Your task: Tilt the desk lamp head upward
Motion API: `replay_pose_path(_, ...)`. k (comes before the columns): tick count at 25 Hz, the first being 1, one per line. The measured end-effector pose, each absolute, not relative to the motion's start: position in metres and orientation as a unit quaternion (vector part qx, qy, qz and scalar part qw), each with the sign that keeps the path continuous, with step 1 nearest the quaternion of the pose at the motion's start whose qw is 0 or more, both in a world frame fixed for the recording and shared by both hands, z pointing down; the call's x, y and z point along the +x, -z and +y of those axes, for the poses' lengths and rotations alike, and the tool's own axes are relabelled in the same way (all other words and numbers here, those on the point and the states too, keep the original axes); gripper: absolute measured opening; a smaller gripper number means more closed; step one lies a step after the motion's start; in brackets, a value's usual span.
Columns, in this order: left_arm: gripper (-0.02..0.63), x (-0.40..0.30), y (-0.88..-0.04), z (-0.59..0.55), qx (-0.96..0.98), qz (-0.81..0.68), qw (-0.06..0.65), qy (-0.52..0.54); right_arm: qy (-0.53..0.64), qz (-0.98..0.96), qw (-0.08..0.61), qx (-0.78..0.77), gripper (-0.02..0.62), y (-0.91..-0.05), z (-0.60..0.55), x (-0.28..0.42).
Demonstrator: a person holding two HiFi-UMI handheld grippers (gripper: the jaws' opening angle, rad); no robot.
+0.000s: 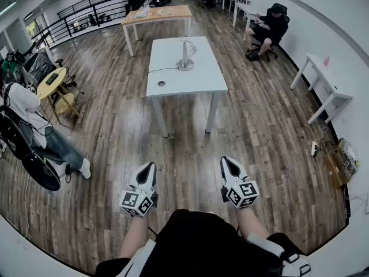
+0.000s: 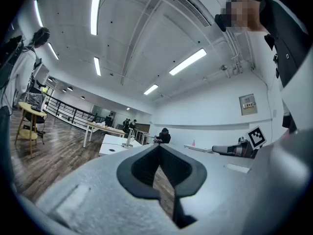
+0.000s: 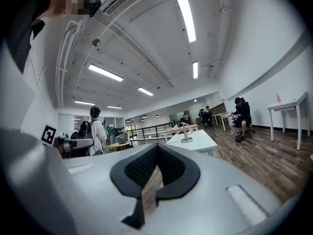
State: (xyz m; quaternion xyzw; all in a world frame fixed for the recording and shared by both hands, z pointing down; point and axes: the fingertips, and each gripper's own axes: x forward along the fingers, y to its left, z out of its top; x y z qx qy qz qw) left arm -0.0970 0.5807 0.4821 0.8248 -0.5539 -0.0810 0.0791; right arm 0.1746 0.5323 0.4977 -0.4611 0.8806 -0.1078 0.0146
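Observation:
A small silver desk lamp (image 1: pixel 185 56) stands on a white table (image 1: pixel 179 78) well ahead of me, its head bent over to the right and a cable running left from its base. The lamp (image 3: pixel 186 132) also shows far off in the right gripper view, and tiny in the left gripper view (image 2: pixel 129 137). My left gripper (image 1: pixel 151 167) and right gripper (image 1: pixel 225 161) are held level at waist height over the wooden floor, far short of the table. Both are shut with nothing between the jaws.
A person (image 1: pixel 268 30) sits on a chair at the right wall. Another person (image 1: pixel 34 117) sits at the left by a round yellow table (image 1: pixel 52 83). A wooden table (image 1: pixel 157 14) stands behind the white one. A white desk (image 1: pixel 326 85) lines the right wall.

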Motion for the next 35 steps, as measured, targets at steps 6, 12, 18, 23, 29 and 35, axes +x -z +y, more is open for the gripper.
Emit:
replay_pose_path(6, 0.003, -0.104, -0.478, 0.586, 0.826, -0.552, 0.077, 0.083, 0.107, 0.882, 0.013, -0.459, 0.0, -0.496, 0.537, 0.166)
replay_pose_path(12, 0.002, -0.114, -0.478, 0.601, 0.828, -0.549, 0.076, 0.079, 0.11, 0.883, 0.006, -0.457, 0.0, -0.5, 0.548, 0.153)
replay_pose_path(18, 0.002, -0.13, -0.484, 0.618, 0.827, -0.551, 0.078, 0.078, 0.11, 0.885, 0.006, -0.452, 0.002, -0.501, 0.566, 0.137)
replay_pose_path(23, 0.002, -0.14, -0.493, 0.619, 0.825, -0.553, 0.085, 0.077, 0.115, 0.881, 0.011, -0.459, 0.003, -0.501, 0.565, 0.135)
replay_pose_path(29, 0.002, -0.147, -0.5, 0.602, 0.818, -0.564, 0.086, 0.08, 0.107, 0.885, 0.015, -0.453, 0.003, -0.502, 0.537, 0.127)
replay_pose_path(35, 0.002, -0.131, -0.49, 0.564, 0.816, -0.567, 0.075, 0.088, 0.108, 0.882, 0.033, -0.457, 0.003, -0.495, 0.487, 0.143)
